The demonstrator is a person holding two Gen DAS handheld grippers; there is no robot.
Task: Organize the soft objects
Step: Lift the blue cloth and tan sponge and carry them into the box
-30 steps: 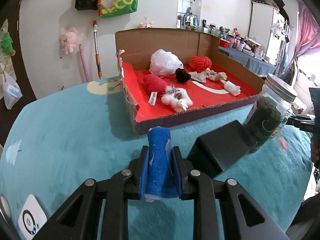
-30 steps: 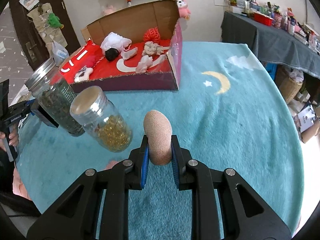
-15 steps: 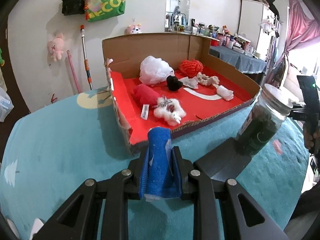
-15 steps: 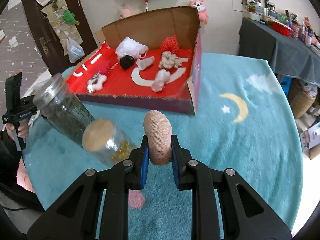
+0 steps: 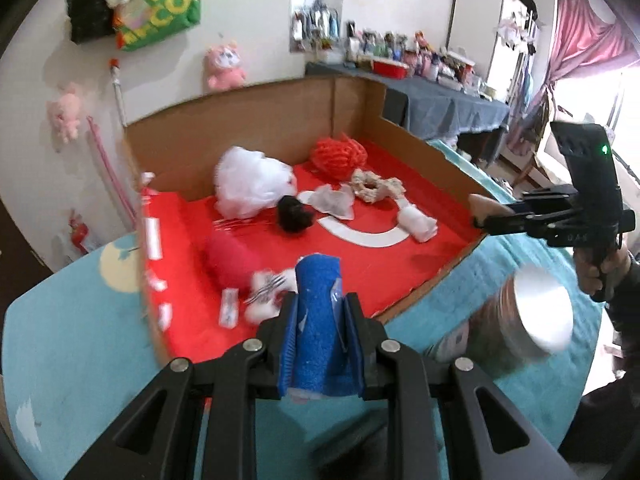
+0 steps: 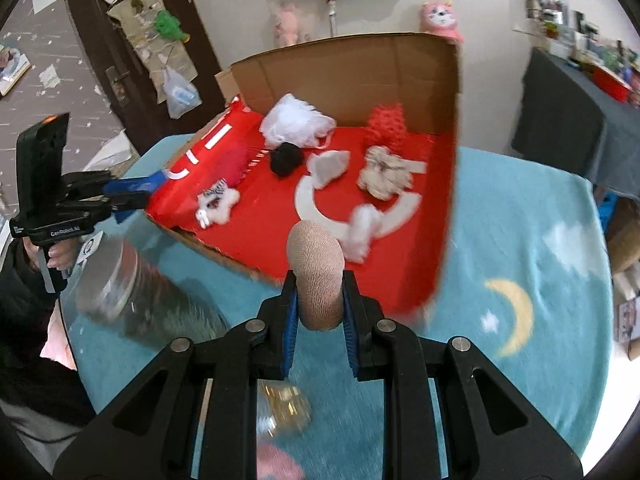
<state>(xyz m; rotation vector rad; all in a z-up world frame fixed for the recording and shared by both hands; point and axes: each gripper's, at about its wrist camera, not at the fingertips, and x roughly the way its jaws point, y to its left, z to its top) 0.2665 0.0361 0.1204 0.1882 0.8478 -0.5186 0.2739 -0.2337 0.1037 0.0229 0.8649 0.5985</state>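
1. Box [image 5: 280, 128]: red floor, soft items inside, sits on the teal cloth [image 6: 520, 208].
2. My left gripper [image 5: 320, 312]: clamped on blue sponge [image 5: 318, 320], at box's near edge.
3. My right gripper [image 6: 318, 300]: clamped on tan sock [image 6: 316, 264], at box's near edge.

Left gripper [image 5: 320, 308] and right gripper [image 6: 319, 296]: matte black frames with triangular cut-outs, silver round screws at the pivots, and blue ribbed pads lining the fingers [image 6: 289, 320]. At 9 o'clock in the right wrist view, white lettering is seen on the left gripper's black handle. A dark sleeve [image 5: 628, 300] is worn.
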